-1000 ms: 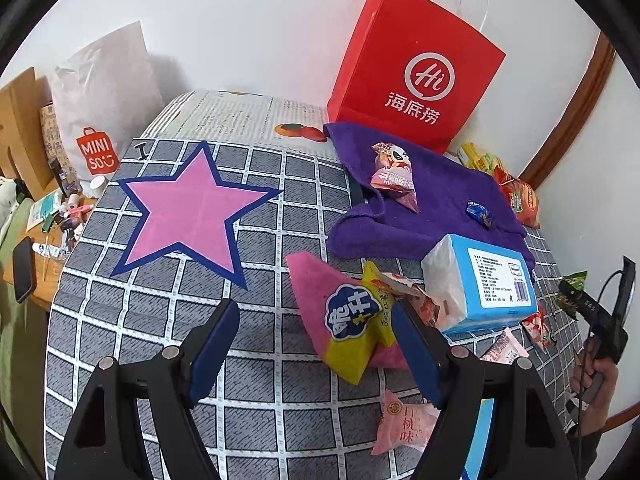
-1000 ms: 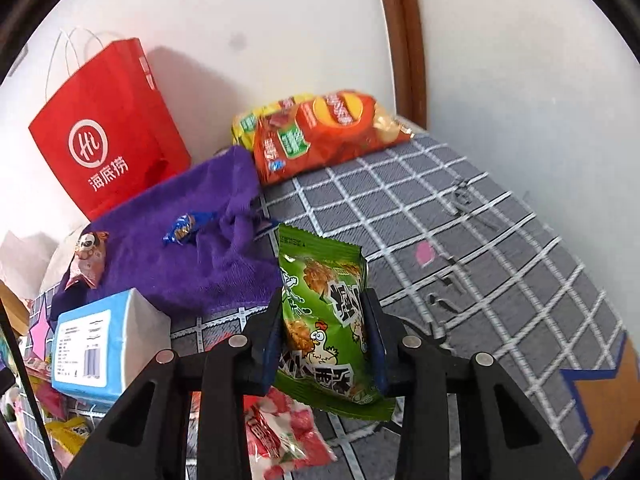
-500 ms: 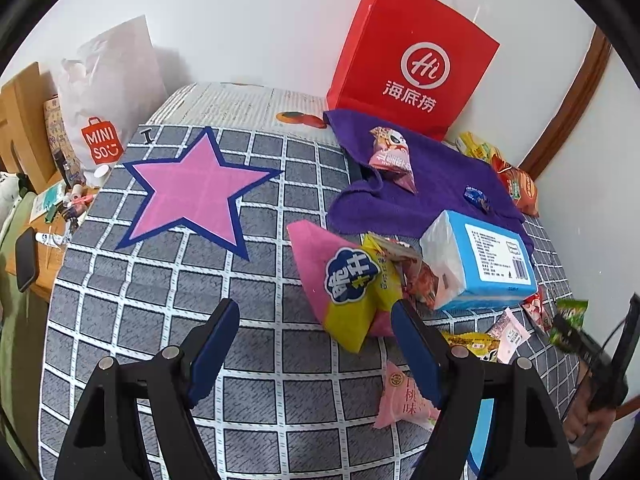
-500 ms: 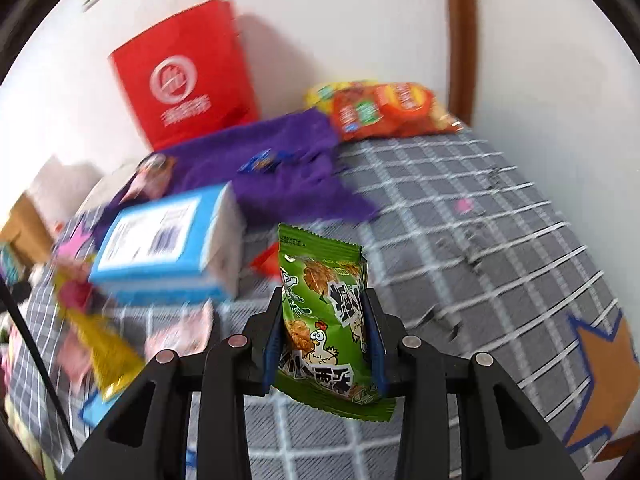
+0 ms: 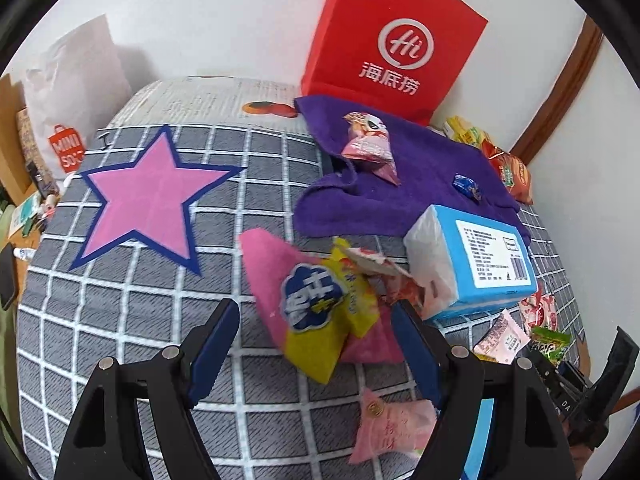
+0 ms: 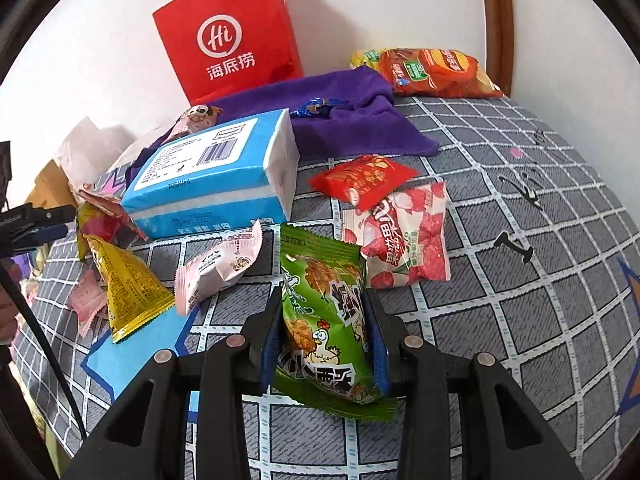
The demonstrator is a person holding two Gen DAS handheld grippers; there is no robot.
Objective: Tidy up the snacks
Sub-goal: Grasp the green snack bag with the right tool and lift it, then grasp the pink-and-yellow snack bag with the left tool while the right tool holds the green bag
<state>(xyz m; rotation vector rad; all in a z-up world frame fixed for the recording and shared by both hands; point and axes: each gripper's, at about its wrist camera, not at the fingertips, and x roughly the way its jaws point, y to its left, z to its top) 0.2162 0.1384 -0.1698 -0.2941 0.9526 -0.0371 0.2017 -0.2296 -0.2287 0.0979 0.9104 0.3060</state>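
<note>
My right gripper [image 6: 323, 304] is shut on a green snack packet [image 6: 316, 272] with a cartoon chicken, held low over the grid-patterned bedcover [image 6: 520, 280]. The same green packet [image 5: 550, 342] shows at the right edge of the left wrist view. My left gripper [image 5: 316, 312] stands open just above a pink and yellow snack bag [image 5: 308, 296], its blue pads apart on either side and not touching it. Loose snacks lie around a blue tissue pack [image 6: 208, 172]: a strawberry packet [image 6: 404, 236], a red packet [image 6: 364, 180], a pink-white packet [image 6: 216, 264] and a yellow packet [image 6: 128, 284].
A purple towel [image 5: 420, 184] with a pink snack [image 5: 368, 144] and a small blue candy [image 5: 466, 186] lies before a red paper bag [image 5: 392, 40] at the wall. Chip bags [image 6: 432, 72] sit in the far corner. A white shopping bag [image 5: 68, 92] stands at the left.
My right gripper has swung left and sunk with the green packet, from near the far corner to the snacks beside the tissue pack. My left gripper has eased closer to the pink and yellow bag.
</note>
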